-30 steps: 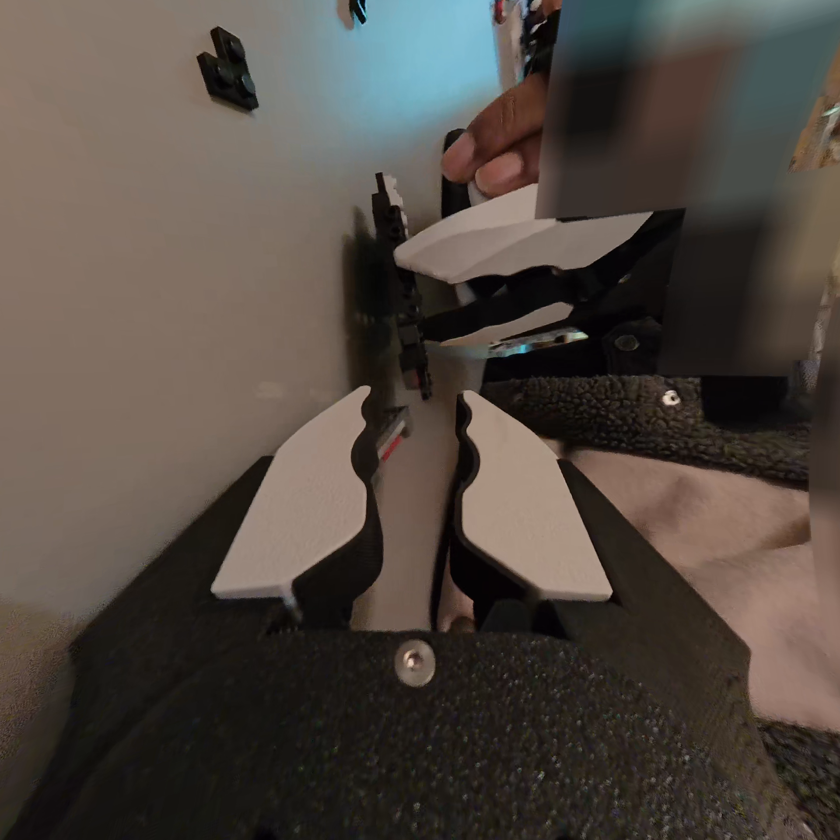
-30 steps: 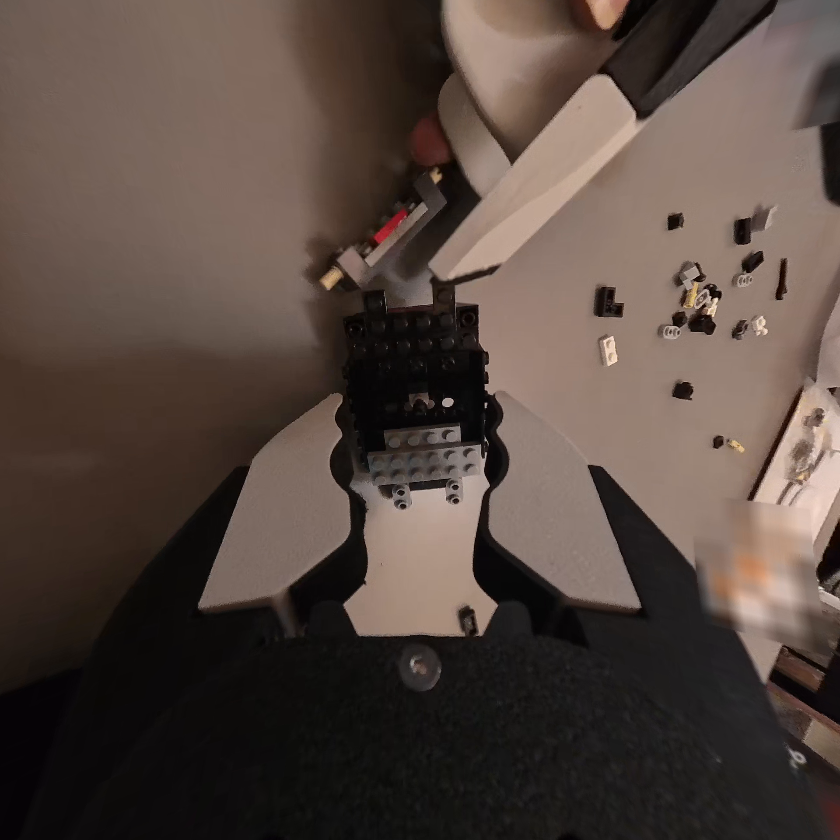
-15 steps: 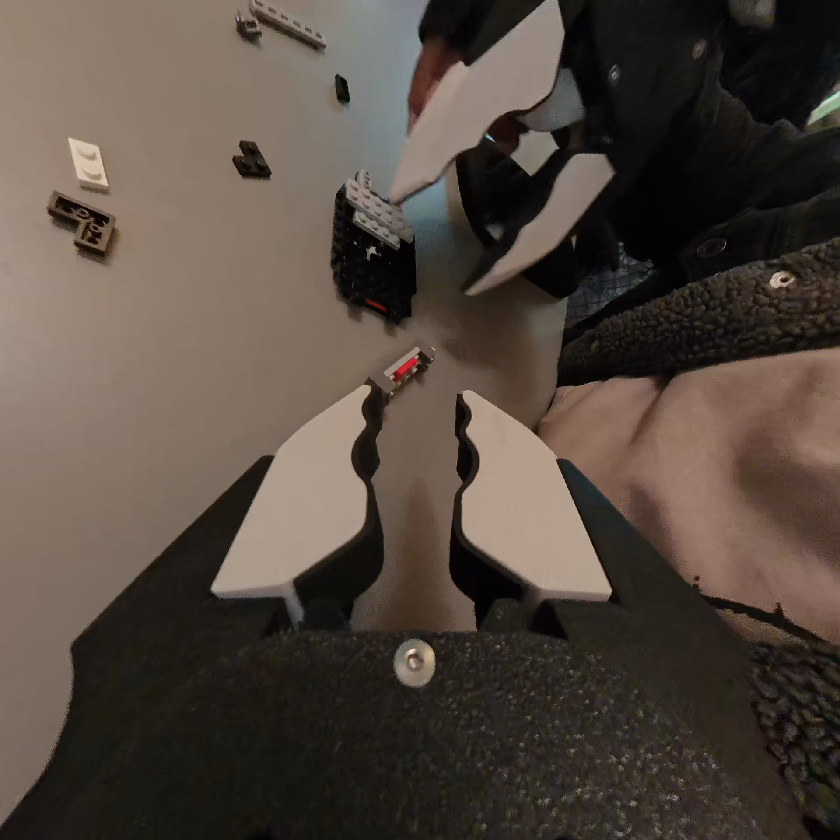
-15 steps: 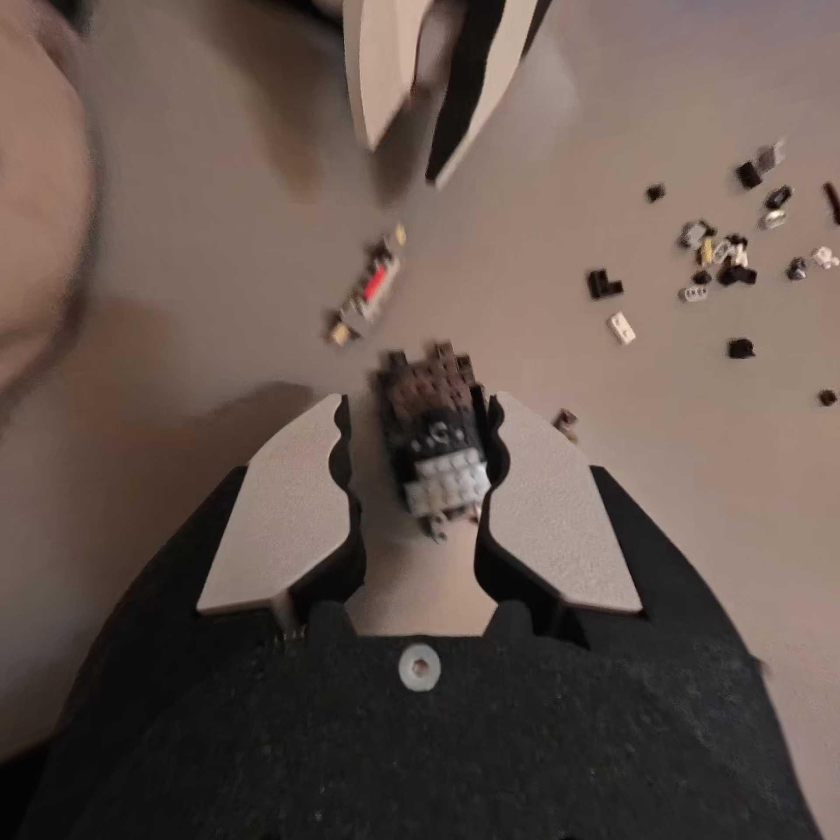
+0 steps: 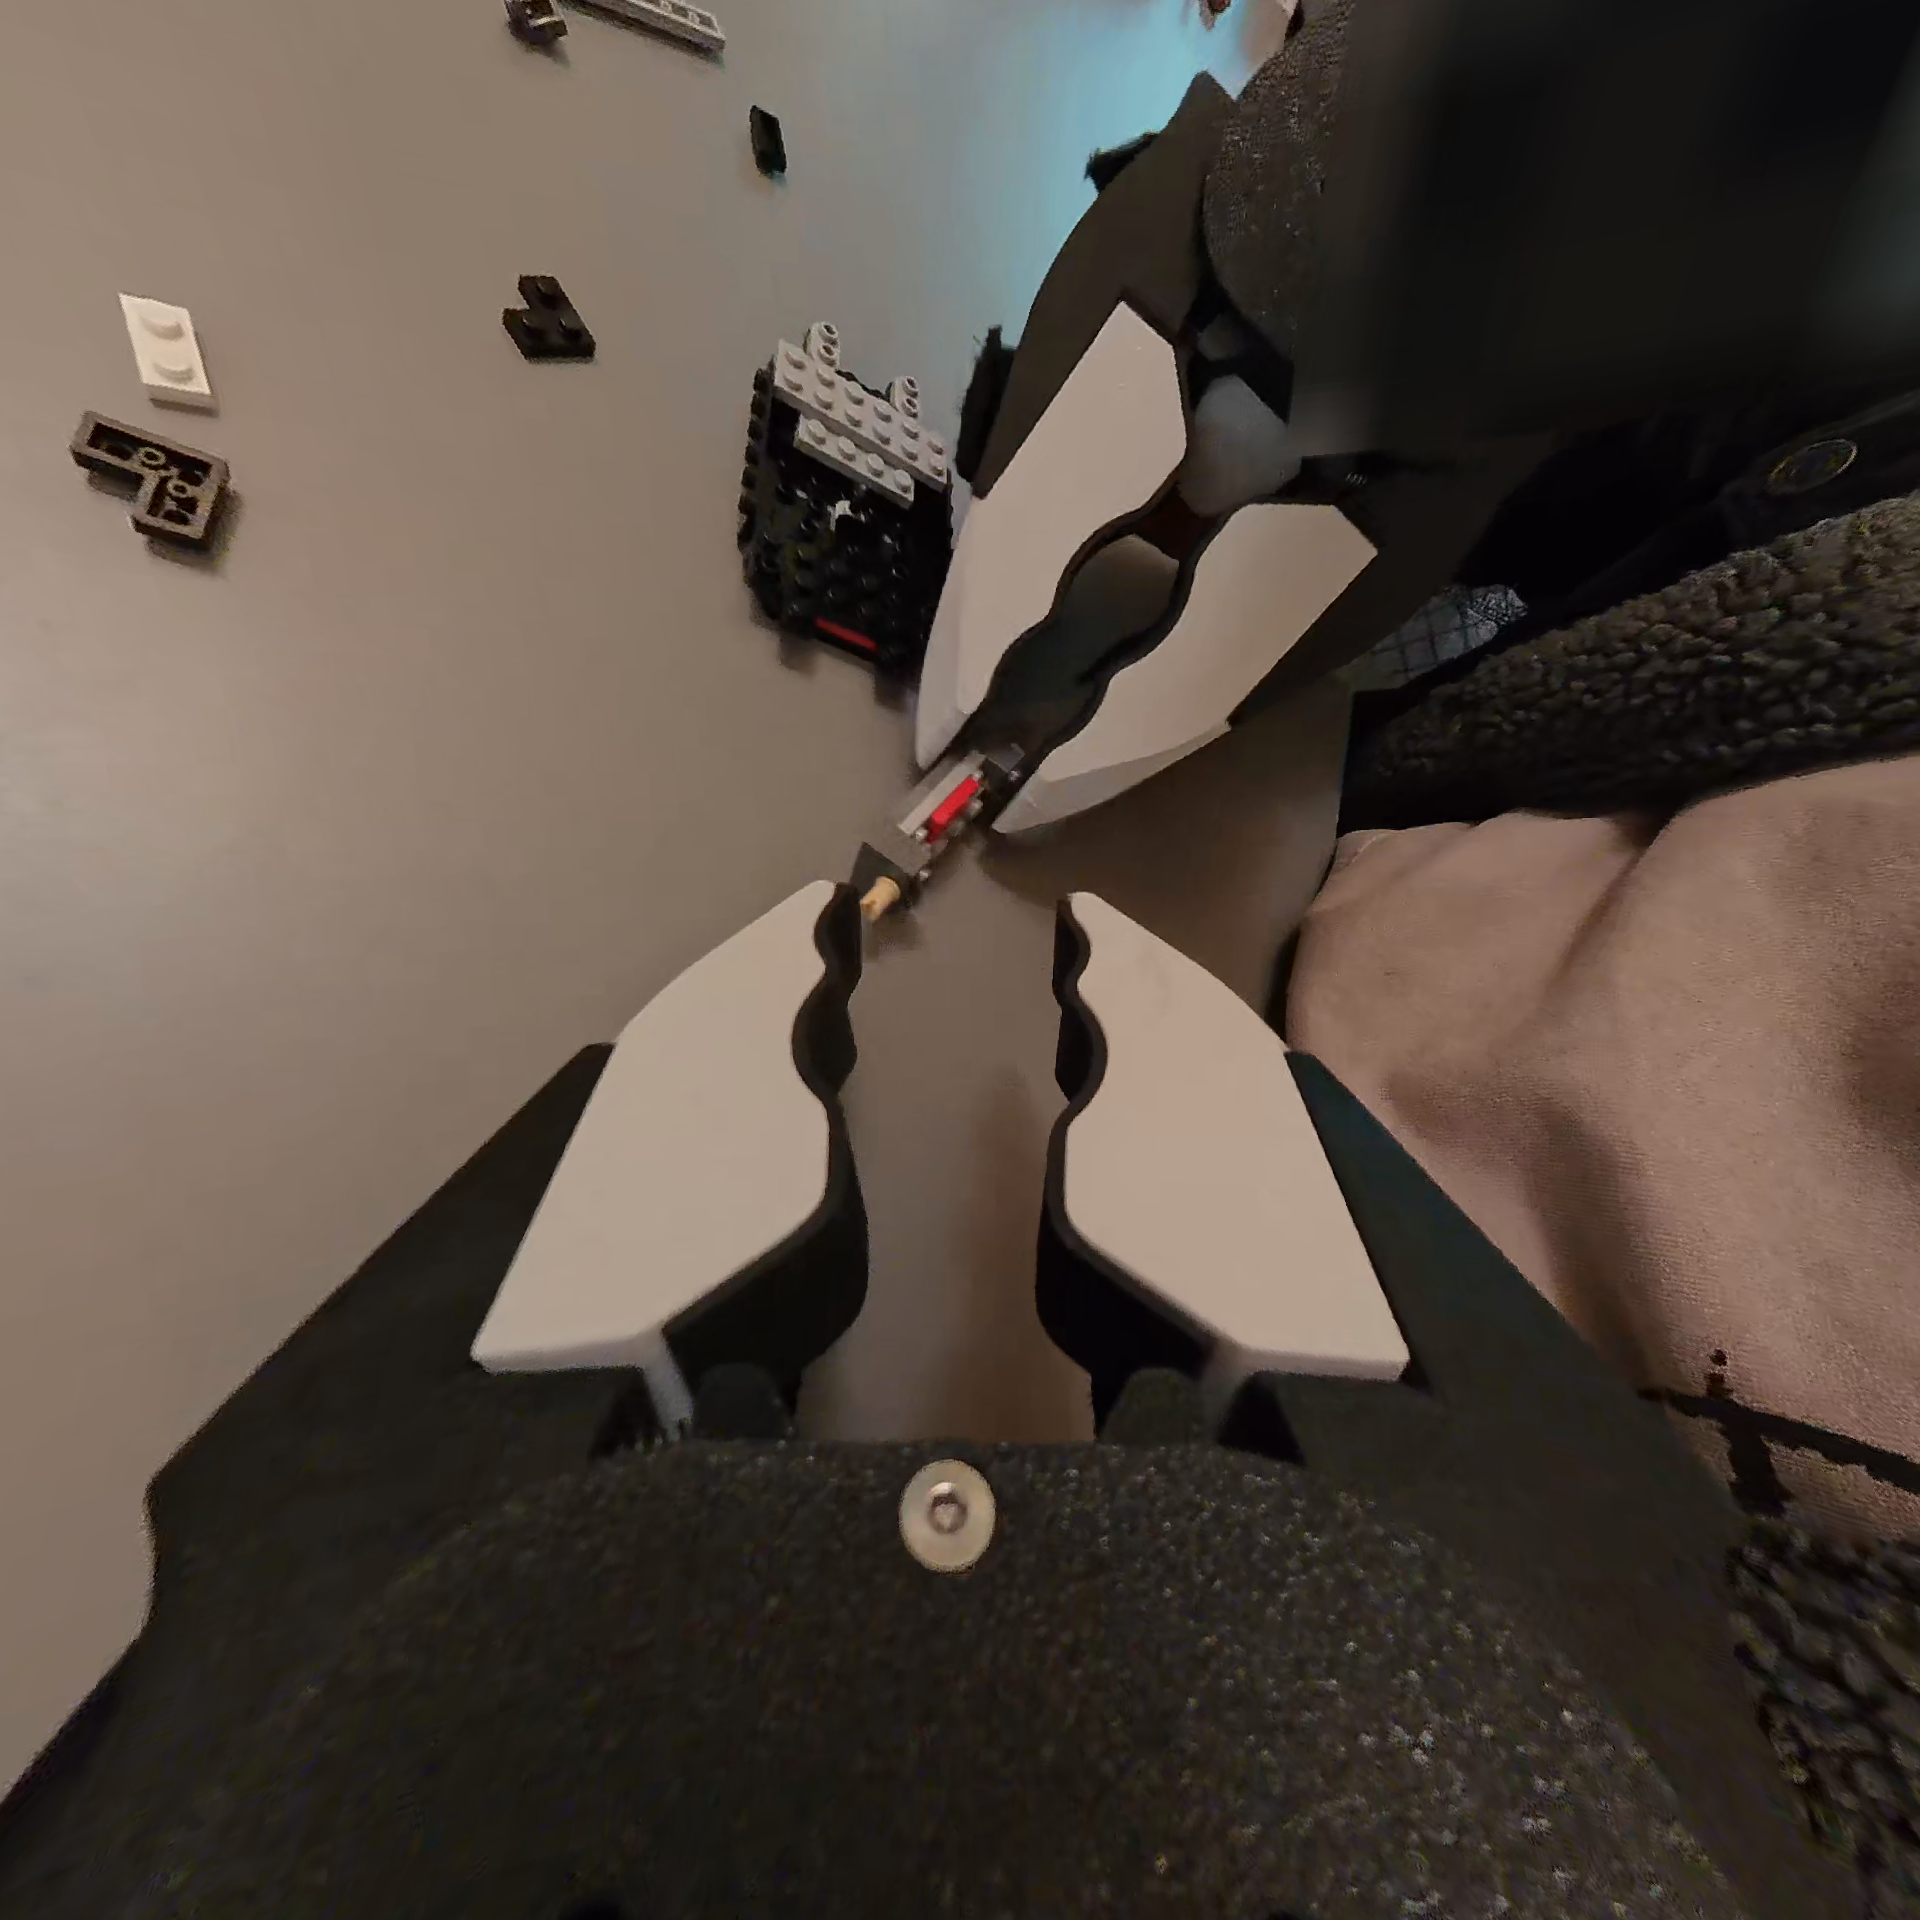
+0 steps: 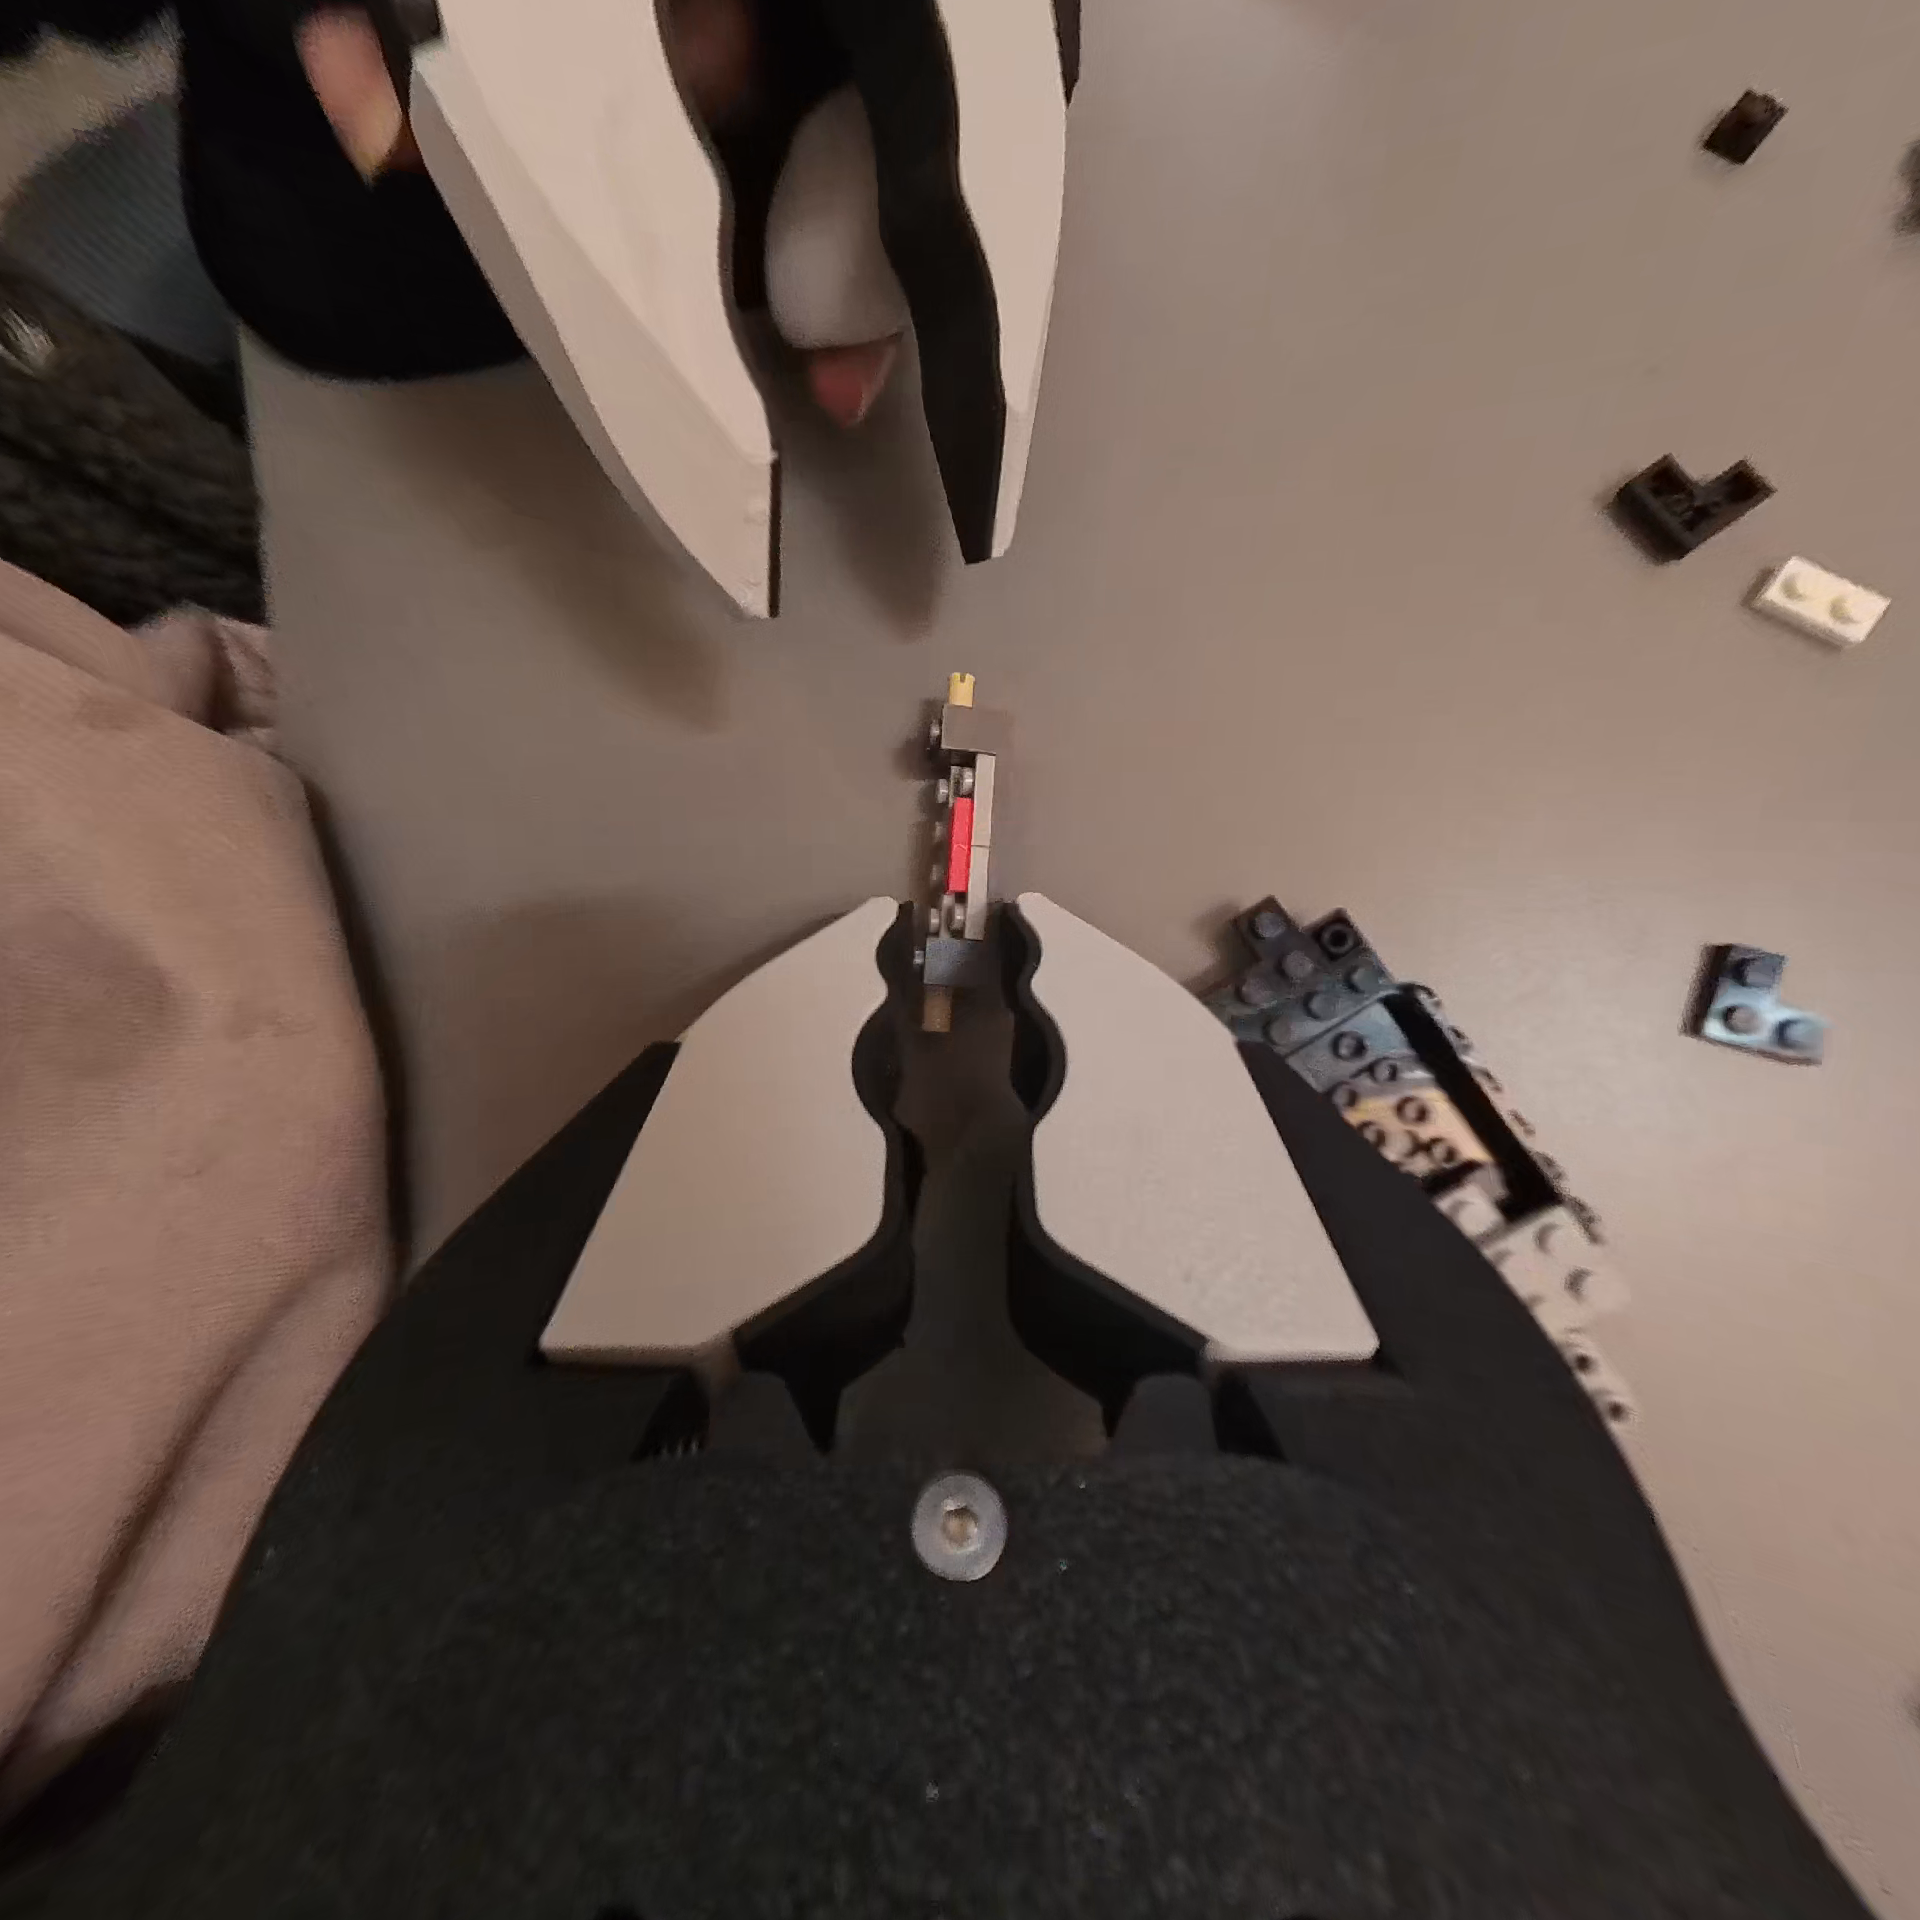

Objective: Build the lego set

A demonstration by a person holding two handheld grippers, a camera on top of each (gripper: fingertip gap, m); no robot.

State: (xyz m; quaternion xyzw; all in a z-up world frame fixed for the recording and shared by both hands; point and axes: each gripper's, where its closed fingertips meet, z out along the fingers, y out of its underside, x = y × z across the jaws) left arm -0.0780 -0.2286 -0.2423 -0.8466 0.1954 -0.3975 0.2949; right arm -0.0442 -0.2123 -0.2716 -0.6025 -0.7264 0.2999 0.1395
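At frame centre, the right gripper (image 6: pixel 954 914) pinched the light, fragile grey-and-red strip (image 6: pixel 962 831) by its end; the left gripper (image 5: pixel 951 904) gaped empty.

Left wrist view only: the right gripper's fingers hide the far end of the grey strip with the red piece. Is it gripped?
Observer: In the right wrist view, the right gripper has its tips against both sides of the grey strip, near one end.
Operator: Anything sticking out of that end?
Observer: Yes, a tan pin pokes back between the fingers.
Operator: Anything behind my own gripper?
Observer: A person's fingertip shows between the open fingers of the left gripper.
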